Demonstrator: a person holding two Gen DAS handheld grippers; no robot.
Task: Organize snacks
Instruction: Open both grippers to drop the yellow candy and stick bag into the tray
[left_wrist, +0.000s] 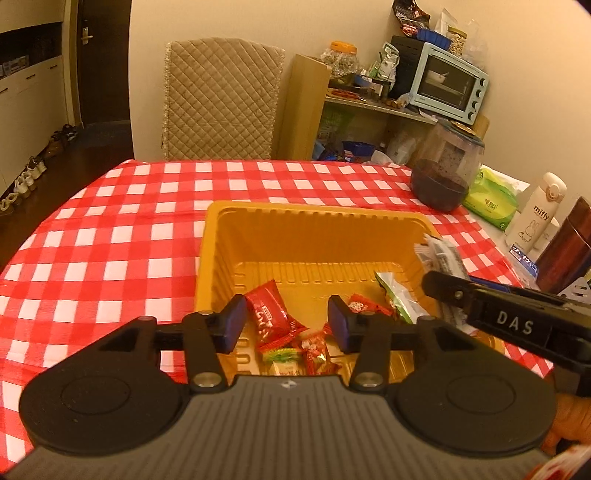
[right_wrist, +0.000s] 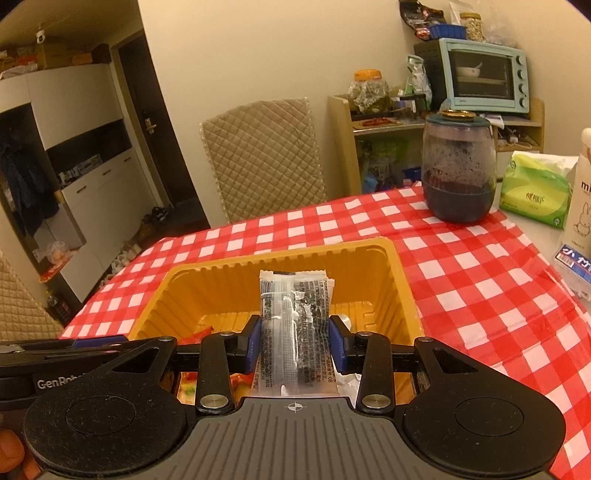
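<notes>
Right gripper (right_wrist: 294, 341) pinched a clear packet (right_wrist: 293, 325) upright over the tray (right_wrist: 399, 280), fingers pressed on both its sides. Judged step: drop it in; best lowered toward the bare far floor, then released, clear of the left gripper (left_wrist: 287, 323), whose fingers were spread and held nothing. Tray held a red packet (left_wrist: 267, 314), green packet (left_wrist: 397, 295) and small candies (left_wrist: 314, 350) near side, all on a checked cloth (left_wrist: 110, 240)

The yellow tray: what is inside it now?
The yellow tray holds red candy packets and a green packet. The left gripper covers its near part.
</notes>
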